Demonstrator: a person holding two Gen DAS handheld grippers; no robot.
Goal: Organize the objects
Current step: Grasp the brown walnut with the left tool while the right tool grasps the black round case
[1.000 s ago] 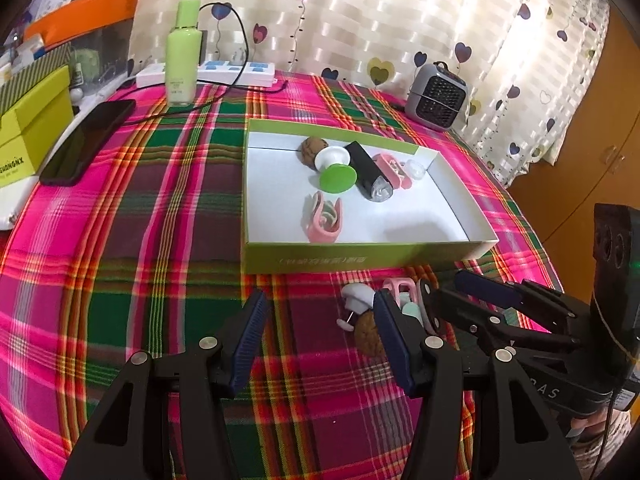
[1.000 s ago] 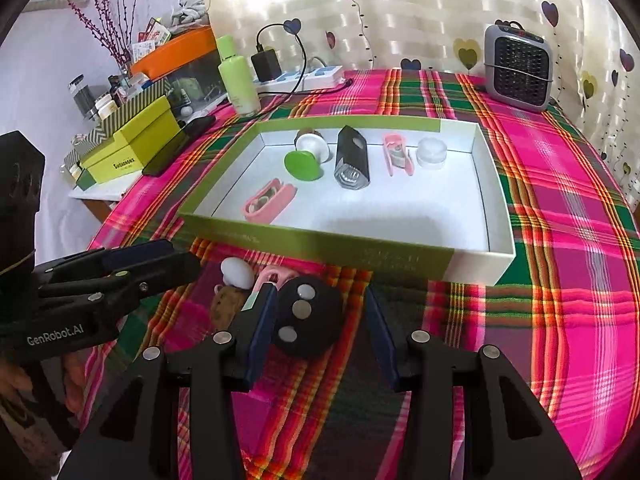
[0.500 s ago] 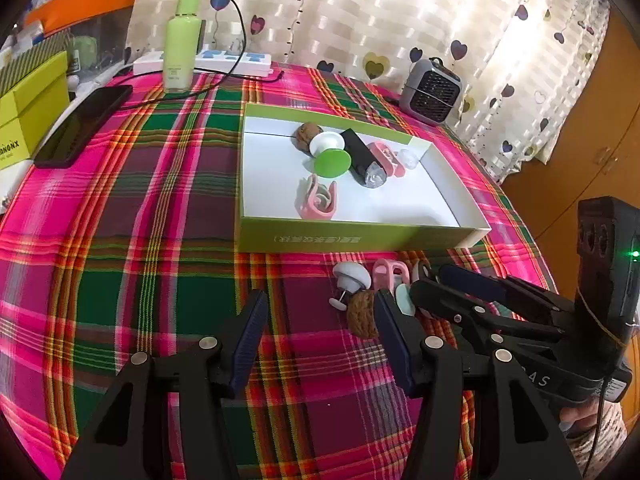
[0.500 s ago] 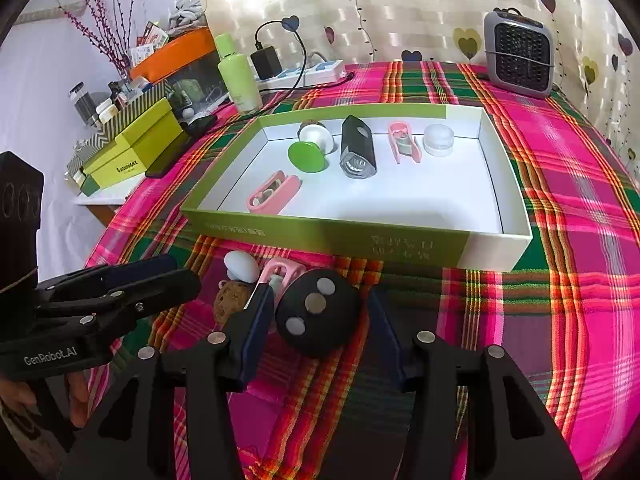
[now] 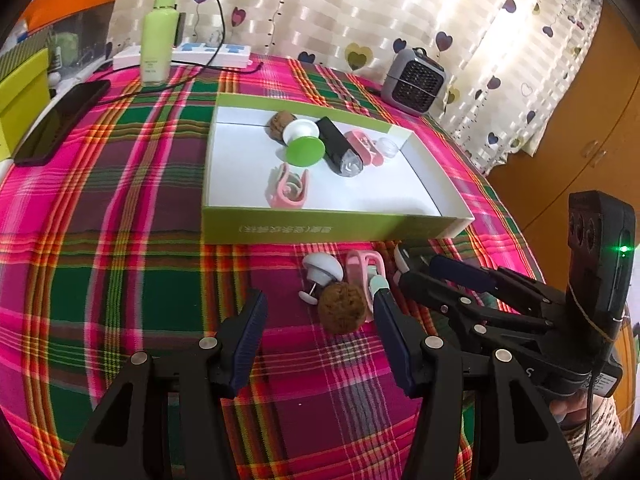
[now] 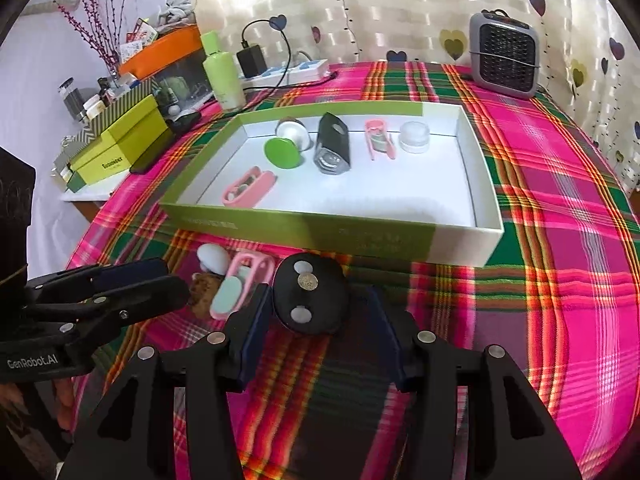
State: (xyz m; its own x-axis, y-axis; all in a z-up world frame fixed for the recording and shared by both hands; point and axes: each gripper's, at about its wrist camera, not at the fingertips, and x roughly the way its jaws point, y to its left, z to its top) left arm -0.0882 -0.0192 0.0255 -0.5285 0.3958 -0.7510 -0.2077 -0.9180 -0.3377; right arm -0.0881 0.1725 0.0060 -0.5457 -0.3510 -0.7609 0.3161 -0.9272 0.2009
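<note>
A green-walled box [image 5: 320, 228] [image 6: 304, 232] with a white floor holds a walnut, a green-and-white knob [image 6: 282, 152], a black torch [image 6: 334, 144], two pink clips and a clear jar. On the plaid cloth in front of the box lie a white knob [image 5: 322, 268], a pink clip [image 6: 240, 284], a brown walnut [image 5: 342, 308] and a black disc [image 6: 308, 292]. My left gripper [image 5: 320, 320] [image 6: 176, 280] is open, and the walnut rests on the cloth by its right finger. My right gripper [image 6: 316, 312] [image 5: 420, 276] is open around the black disc, with a gap at the right pad.
A small grey heater [image 6: 504, 54] stands at the back right. At the back left are a green bottle [image 5: 160, 36], a power strip [image 5: 208, 54] with cables, a black phone [image 5: 60, 120] and yellow-green boxes [image 6: 120, 140].
The right gripper's jaws have widened a little around the black disc. The left view has tilted slightly, so the box now sits a bit higher in it.
</note>
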